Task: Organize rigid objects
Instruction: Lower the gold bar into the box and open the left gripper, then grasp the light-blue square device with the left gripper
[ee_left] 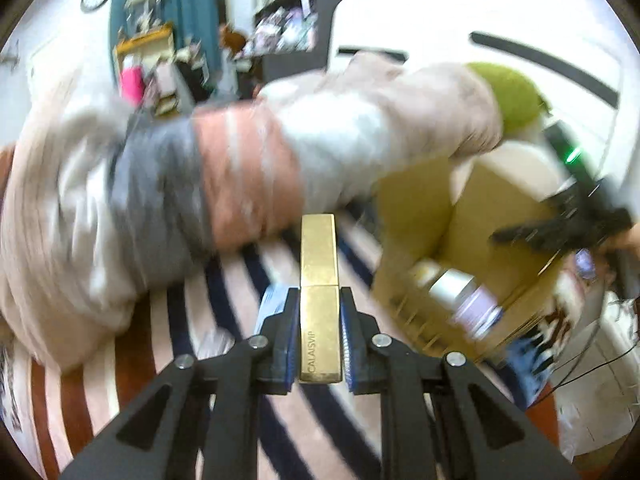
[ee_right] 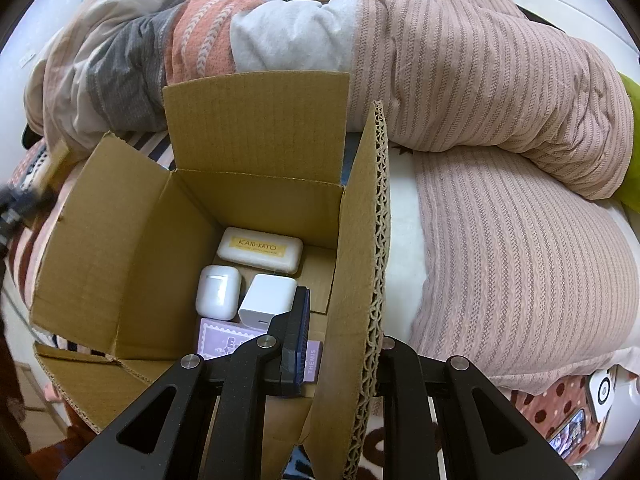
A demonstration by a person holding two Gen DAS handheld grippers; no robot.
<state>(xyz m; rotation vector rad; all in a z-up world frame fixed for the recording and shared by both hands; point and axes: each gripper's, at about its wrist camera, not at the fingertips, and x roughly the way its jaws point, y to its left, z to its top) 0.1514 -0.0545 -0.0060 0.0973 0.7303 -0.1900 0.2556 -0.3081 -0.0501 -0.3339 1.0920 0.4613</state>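
My left gripper [ee_left: 319, 300] is shut on a gold rectangular case [ee_left: 319, 276] marked CALAISVIP, held above the striped bedding. The cardboard box [ee_left: 432, 216] lies to its right, blurred. My right gripper [ee_right: 340, 328] is shut on the right flap of the cardboard box [ee_right: 360, 280], one finger [ee_right: 298, 332] inside the box, the other hidden behind the flap. Inside the box lie a white KATO-KATO case [ee_right: 260, 249], a white earbud case [ee_right: 218, 291], a white charger cube [ee_right: 267, 298] and a purple box [ee_right: 224, 340].
A rolled striped blanket [ee_right: 460, 80] lies behind the box across the bed. A green pillow [ee_left: 516, 96] sits at the far right. A phone [ee_right: 568, 436] lies at the lower right on dotted fabric. Shelves and clutter stand in the room behind.
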